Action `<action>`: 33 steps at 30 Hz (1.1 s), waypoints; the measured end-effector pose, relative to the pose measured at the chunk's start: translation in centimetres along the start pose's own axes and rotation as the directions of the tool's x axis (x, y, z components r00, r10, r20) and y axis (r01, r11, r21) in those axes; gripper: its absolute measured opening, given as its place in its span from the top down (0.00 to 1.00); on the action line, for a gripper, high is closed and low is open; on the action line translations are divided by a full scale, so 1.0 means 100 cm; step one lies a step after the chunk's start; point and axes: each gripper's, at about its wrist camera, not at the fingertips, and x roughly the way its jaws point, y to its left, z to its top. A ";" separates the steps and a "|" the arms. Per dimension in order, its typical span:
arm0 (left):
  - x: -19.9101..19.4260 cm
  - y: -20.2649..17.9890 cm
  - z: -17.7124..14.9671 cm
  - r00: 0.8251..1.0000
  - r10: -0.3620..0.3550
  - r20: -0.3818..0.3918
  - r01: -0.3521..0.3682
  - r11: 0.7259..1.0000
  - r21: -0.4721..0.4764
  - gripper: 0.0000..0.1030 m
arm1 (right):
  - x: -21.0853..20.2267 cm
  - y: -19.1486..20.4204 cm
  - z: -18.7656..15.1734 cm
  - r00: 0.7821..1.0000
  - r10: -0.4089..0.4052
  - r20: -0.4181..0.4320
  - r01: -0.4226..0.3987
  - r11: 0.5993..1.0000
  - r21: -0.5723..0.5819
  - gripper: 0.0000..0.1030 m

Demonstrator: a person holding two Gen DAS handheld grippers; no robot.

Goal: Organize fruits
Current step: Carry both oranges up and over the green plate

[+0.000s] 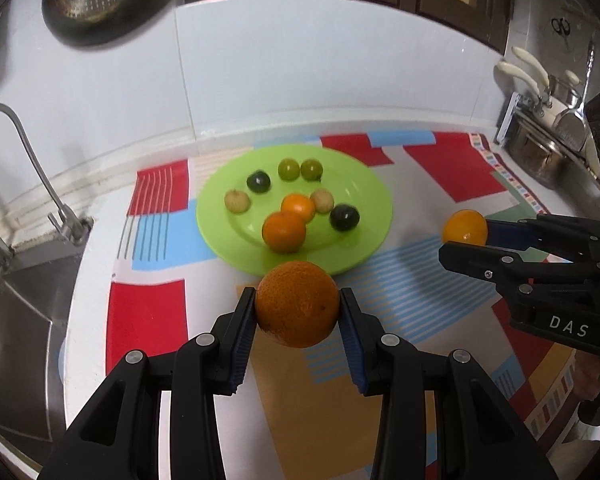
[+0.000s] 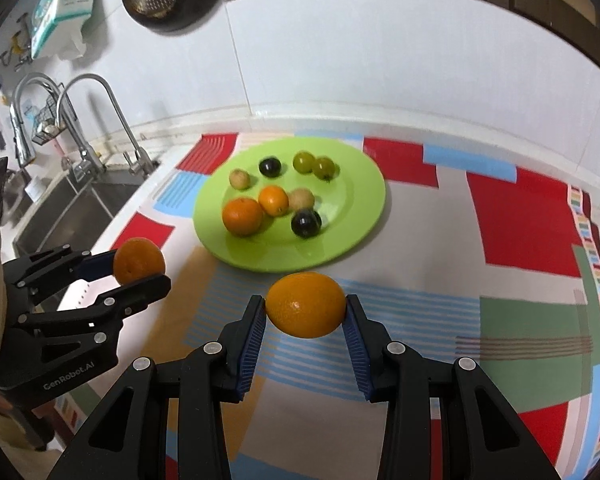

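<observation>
fruits: two oranges are carried in the air, one per gripper; the others lie on the green plate on the patterned mat.
risk, rolling: the plate is shallow and the fruit round, so an orange let go from height or near the rim would likely roll off onto the mat, or knock the small fruits loose.
risk, crowding: two oranges already sit touching near the plate's middle, with dark fruits, green fruits and pale fruits around them; a jaw coming down among them could shove one aside.
risk, collision: both grippers face the same plate from near each other, so going in together could make them bump.
risk, slip: each orange is pinched only at its sides, so a loosened squeeze could drop it early.
left gripper: closed on the large orange, pads touching both flanks; the fruit hangs just before the plate's near rim.
right gripper: closed on the smaller orange, held between its pads, near the plate's near edge and to the right of the left one.
step in hand: judged as carrying both oranges to the plate; neither is set down yet.
sink: left of the mat, well apart from the plate.
</observation>
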 end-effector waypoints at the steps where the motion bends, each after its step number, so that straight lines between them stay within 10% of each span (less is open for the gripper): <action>1: -0.002 0.000 0.002 1.000 0.000 0.009 0.000 1.000 -0.001 0.61 | -0.003 0.001 0.002 1.000 -0.002 0.011 0.002 1.000 -0.003 0.61; 33: -0.004 0.010 0.062 0.988 0.031 0.148 -0.036 0.999 0.027 0.61 | -0.008 -0.002 0.061 0.985 0.022 0.172 -0.016 0.999 -0.034 0.61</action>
